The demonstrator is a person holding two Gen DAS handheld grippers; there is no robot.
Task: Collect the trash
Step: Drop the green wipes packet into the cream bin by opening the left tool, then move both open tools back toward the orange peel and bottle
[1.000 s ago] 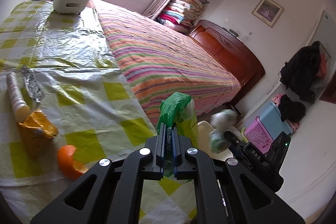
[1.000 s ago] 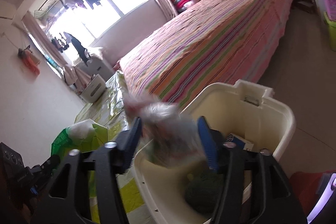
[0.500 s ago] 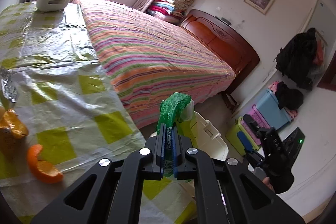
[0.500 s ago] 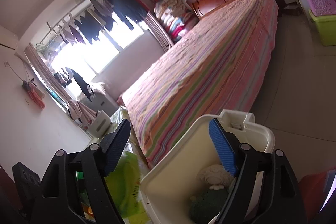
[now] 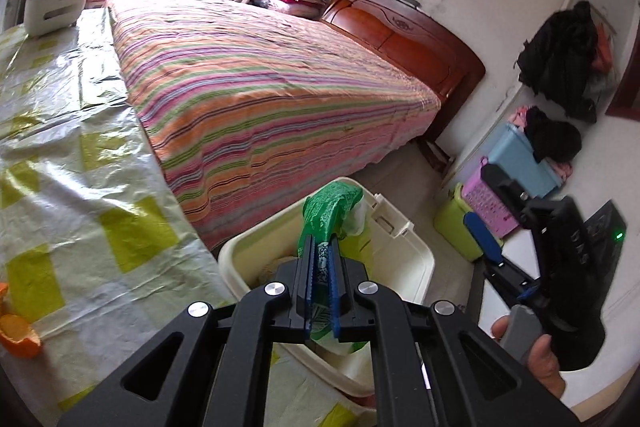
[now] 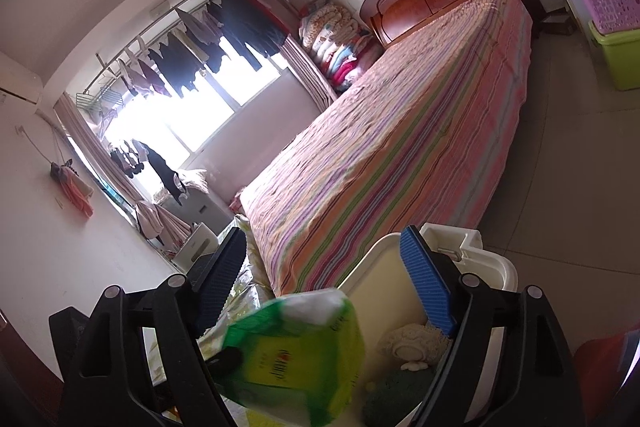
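Two grippers: left gripper (image 5: 321,283) clamps green packet (image 5: 332,211); right gripper (image 6: 324,283) spread wide, holding nothing.
Bin (image 5: 420,259): packet above its rim, table edge (image 5: 192,227) beside.

Daylight blows out the window (image 6: 176,123), the green packet (image 6: 296,351) is motion-blurred, and fisheye edges bend and darken.

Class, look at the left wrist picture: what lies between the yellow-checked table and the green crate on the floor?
In the left wrist view, the cream bin stands there, with the green packet in the left gripper over it.
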